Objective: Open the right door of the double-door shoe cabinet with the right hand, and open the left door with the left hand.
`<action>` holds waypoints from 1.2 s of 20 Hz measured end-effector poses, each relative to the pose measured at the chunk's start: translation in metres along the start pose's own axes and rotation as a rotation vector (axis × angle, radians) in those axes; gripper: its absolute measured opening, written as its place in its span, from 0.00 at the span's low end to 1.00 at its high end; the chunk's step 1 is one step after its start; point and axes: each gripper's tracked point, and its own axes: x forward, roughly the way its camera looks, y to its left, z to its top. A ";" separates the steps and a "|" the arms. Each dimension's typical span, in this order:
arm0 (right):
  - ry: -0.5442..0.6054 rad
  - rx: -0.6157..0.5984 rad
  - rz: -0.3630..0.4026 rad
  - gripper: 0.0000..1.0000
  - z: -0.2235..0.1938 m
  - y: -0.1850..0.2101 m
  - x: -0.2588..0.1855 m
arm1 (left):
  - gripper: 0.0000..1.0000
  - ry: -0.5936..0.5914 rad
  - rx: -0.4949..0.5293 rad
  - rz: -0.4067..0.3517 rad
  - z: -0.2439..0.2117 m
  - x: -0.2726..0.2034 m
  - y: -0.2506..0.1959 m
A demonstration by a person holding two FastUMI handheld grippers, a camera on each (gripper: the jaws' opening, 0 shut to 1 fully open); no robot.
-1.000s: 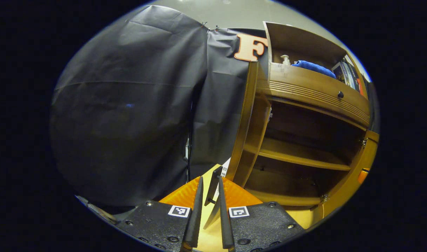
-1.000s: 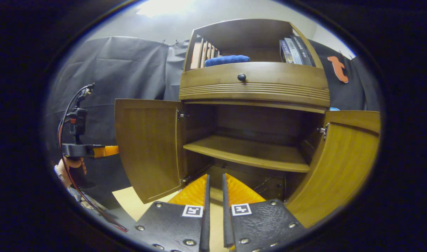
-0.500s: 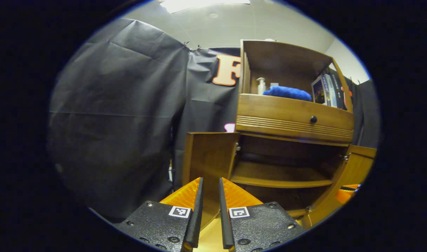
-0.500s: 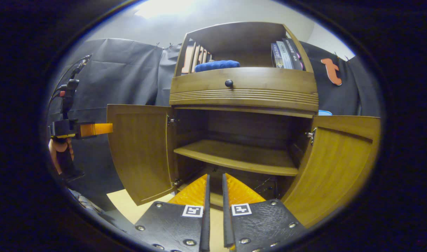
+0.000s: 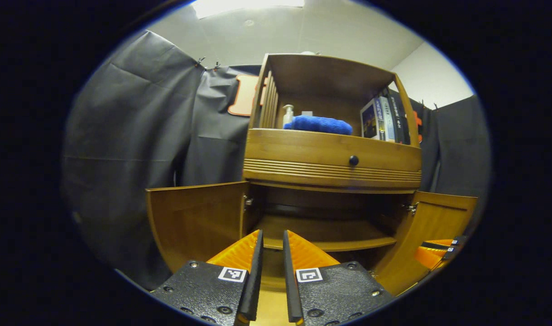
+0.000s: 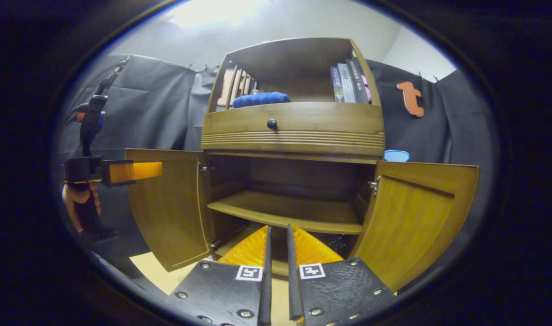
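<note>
Doors both stand open: left door (image 6: pixel 169 206) swung out wide past the cabinet's left side, right door (image 6: pixel 414 217) swung out to the right, inner faces toward the cameras. Shoe cabinet (image 6: pixel 294 149) interior exposed, with one inner shelf (image 6: pixel 285 213) across the middle, bare as far as visible; the compartment below it is too dark to read. Drawer with a dark knob (image 6: pixel 271 123) sits shut above the doors; the open top shelf holds a blue cloth (image 5: pixel 318 124), a pump bottle (image 5: pixel 288 116) and books (image 5: pixel 382 120). Left gripper (image 5: pixel 271 276) faces the cabinet front, fingers nearly together with a narrow empty gap, holding nothing; the right gripper view shows it off the outer edge of the left door, apart from the wood, with a hand (image 6: pixel 79 199) on its grip. Right gripper (image 6: pixel 277 276) also faces the opening, fingers nearly together on nothing, clear of both doors; its tips appear in the left gripper view beside the lower edge of the right door. Judgement: both opening steps look complete, and neither claw is in contact with a door. Next move probably calls only for keeping both grippers clear of the door edges; if fuller opening is wanted, a light outward push on the free edge would do.
</note>
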 end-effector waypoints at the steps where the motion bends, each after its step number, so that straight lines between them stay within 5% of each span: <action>1: -0.002 0.003 -0.011 0.15 0.001 -0.003 -0.001 | 0.26 0.003 -0.003 -0.021 0.000 0.002 -0.008; 11: -0.078 0.045 -0.120 0.15 0.047 -0.029 -0.012 | 0.26 0.010 0.005 -0.184 0.007 0.012 -0.087; 20: -0.132 0.049 -0.199 0.15 0.082 -0.034 -0.018 | 0.26 0.005 0.038 -0.243 0.012 0.016 -0.116; 21: -0.129 0.050 -0.209 0.15 0.082 -0.034 -0.018 | 0.18 0.003 0.043 -0.250 0.013 0.017 -0.119; 24: -0.120 0.056 -0.236 0.22 0.081 -0.036 -0.020 | 0.18 0.012 0.056 -0.269 0.010 0.022 -0.125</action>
